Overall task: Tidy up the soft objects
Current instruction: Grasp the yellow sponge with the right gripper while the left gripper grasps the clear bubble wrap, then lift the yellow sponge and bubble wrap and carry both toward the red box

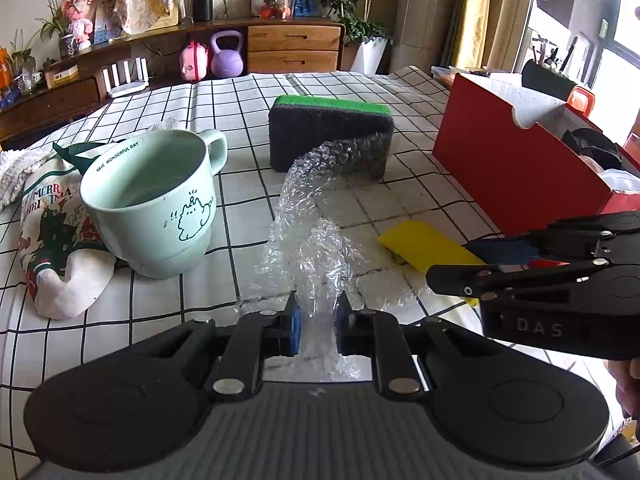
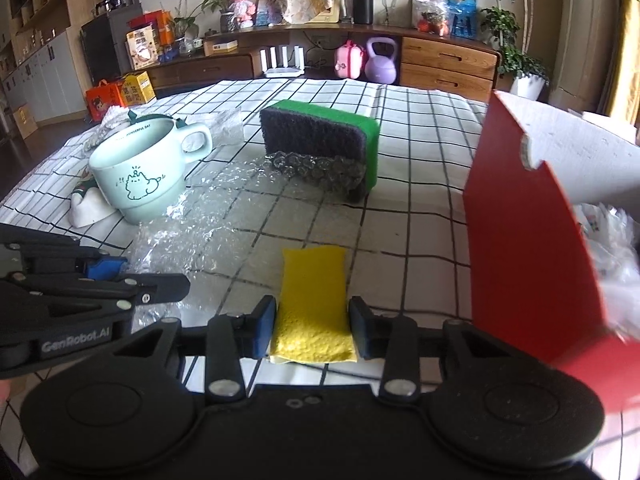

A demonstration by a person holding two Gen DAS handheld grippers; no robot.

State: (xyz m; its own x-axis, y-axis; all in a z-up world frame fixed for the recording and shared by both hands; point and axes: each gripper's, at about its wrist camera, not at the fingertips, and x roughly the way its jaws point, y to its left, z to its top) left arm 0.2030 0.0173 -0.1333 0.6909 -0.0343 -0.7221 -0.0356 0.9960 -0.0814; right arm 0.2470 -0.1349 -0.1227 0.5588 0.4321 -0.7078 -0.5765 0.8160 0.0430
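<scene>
- Left tongs [image 1: 316, 322] pinched shut on crinkly clear bubble wrap [image 1: 308, 240], angled down twd table [image 1: 160, 312].
- Right tongs [image 2: 312, 330] grip flat, pitted yellow sponge [image 2: 312, 300] w/ both pads.

Soft things on the checked desk cloth

A crumpled clear bubble-wrap sheet [image 1: 308, 240] rose from the cloth, its near end pinched, its far end against a dark foam sponge with a green top [image 1: 330, 136] standing on edge. A flat yellow sponge cloth [image 2: 312, 304] lay just beside a red open-topped box [image 2: 532, 248], its near end clamped. A printed Christmas stocking [image 1: 52, 248] lay under a mint mug.
</scene>
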